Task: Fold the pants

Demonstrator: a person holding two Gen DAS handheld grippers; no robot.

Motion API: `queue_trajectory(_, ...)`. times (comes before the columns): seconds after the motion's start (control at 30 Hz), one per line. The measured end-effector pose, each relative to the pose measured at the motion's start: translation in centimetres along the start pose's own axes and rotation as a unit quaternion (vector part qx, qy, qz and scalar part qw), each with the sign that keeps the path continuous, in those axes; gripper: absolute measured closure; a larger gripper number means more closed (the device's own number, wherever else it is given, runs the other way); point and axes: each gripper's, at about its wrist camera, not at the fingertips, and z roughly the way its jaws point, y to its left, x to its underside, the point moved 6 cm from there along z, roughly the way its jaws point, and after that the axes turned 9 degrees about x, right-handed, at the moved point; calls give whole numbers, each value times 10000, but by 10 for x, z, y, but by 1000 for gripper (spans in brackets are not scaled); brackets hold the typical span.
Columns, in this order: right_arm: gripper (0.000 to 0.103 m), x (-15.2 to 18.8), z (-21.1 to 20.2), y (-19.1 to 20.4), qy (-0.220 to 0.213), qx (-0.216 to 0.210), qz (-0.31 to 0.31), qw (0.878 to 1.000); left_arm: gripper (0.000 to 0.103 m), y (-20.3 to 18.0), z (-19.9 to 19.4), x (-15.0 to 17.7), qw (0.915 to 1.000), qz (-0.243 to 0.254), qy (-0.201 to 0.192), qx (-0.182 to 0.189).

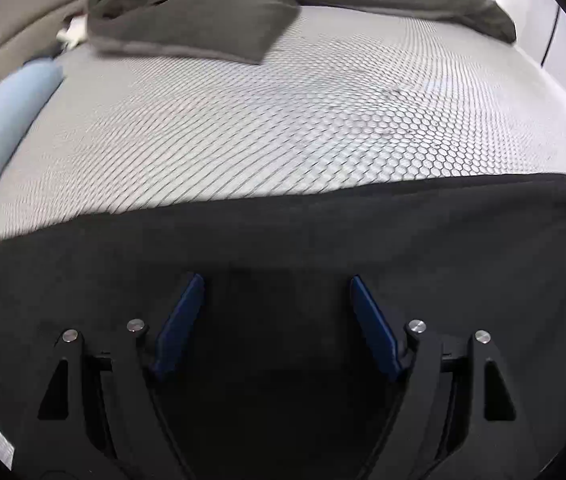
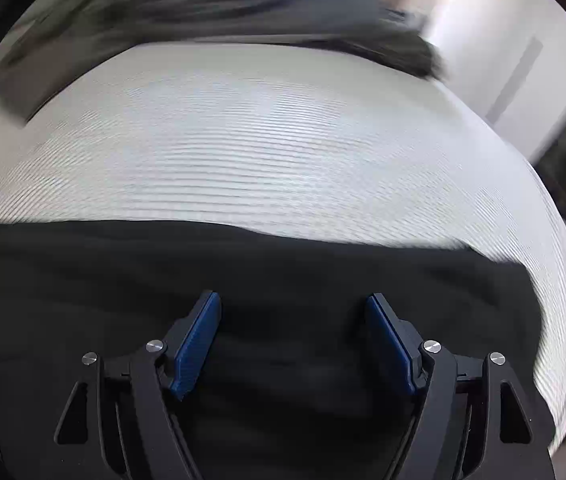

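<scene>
Hovering over the black pants (image 1: 283, 240) spread flat on the near part of the desk (image 1: 283, 128), the left gripper (image 1: 277, 296) and right gripper (image 2: 293, 320) have fingers wide apart, holding nothing, probably placed for picking up an edge to fold.

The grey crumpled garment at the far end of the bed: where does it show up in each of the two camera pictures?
Left wrist view: the grey garment lies along the top edge, reaching toward the upper right.
Right wrist view: it is a blurred band across the top, ending at upper right.
Shared landmark: the black pants spread across the bottom of both, on the honeycomb-patterned surface.
</scene>
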Motion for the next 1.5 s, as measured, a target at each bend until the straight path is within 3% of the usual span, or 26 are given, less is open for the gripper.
queue_trajectory(0.1, 30, 10, -26, -11, -187, -529, 66, 9984, 30, -16, -34, 26, 9989, 200, -181, 377)
queue_trajectory(0.2, 30, 33, -63, 33, -431, -1450, -351, 9879, 30, -58, -67, 68, 9927, 767, -153, 918)
queue_trajectory(0.3, 30, 63, -95, 86, -530, -2319, -1211, 9637, 30, -104, -64, 94, 9798, 1274, 85, 1536)
queue_trajectory(0.37, 30, 86, -101, 116, -455, -2614, -1808, 9471, 30, -118, -56, 108, 9728, 1586, 251, 1672)
queue_trajectory(0.43, 30, 100, -99, 117, -626, -2403, -2089, 9459, 29, -120, -57, 119, 9684, 1933, 215, 1563)
queue_trajectory(0.5, 30, 102, -93, 95, -578, -2415, -1952, 9488, 28, -102, -64, 122, 9686, 1865, 215, 1629)
queue_trajectory(0.57, 30, 104, -82, 54, -560, -2068, -1727, 9614, 28, -76, -64, 114, 9702, 1729, 163, 1691)
queue_trajectory(0.63, 27, 106, -57, 1, -525, -1394, -1500, 9774, 26, -56, -67, 120, 9746, 1620, 85, 1547)
queue_trajectory(0.73, 26, 106, -16, -90, -405, -576, -648, 9954, 26, -25, -70, 119, 9795, 1263, -53, 1571)
queue_trajectory(0.87, 28, 108, 7, -154, -308, -228, 396, 9985, 26, -11, -67, 109, 9829, 1006, -159, 1536)
queue_trajectory(0.97, 28, 100, 4, -165, -491, -110, 354, 9981, 29, -1, -74, 88, 9850, 884, -503, 1393)
queue_trajectory(1.03, 28, 99, -5, -147, -649, -228, 96, 9976, 29, 21, -98, 79, 9873, 661, -918, 1113)
queue_trajectory(1.13, 28, 107, -21, -111, -717, -338, -145, 9967, 29, 67, -117, 81, 9905, 181, -1230, 582)
queue_trajectory(1.2, 28, 116, -30, -107, -778, -485, -251, 9955, 30, 99, -114, 87, 9927, -13, -1173, 279)
queue_trajectory(1.23, 28, 115, -33, -101, -825, -614, -324, 9942, 36, 112, -108, 91, 9941, -57, -1080, 116)
queue_trajectory(1.33, 28, 110, -34, -73, -831, -768, -478, 9924, 46, 143, -88, 105, 9978, -219, -619, 22)
queue_trajectory(1.37, 28, 115, -43, -66, -825, -755, -539, 9923, 47, 152, -82, 107, 9978, -339, -568, 26)
queue_trajectory(1.43, 28, 110, -37, -58, -788, -682, -642, 9925, 52, 177, -85, 106, 9951, -665, -621, -399)
queue_trajectory(1.47, 28, 125, -40, -48, -782, -669, -647, 9926, 56, 188, -87, 105, 9933, -813, -657, -490)
queue_trajectory(1.5, 28, 125, -40, -49, -775, -670, -638, 9927, 73, 196, -88, 106, 9920, -930, -651, -544)
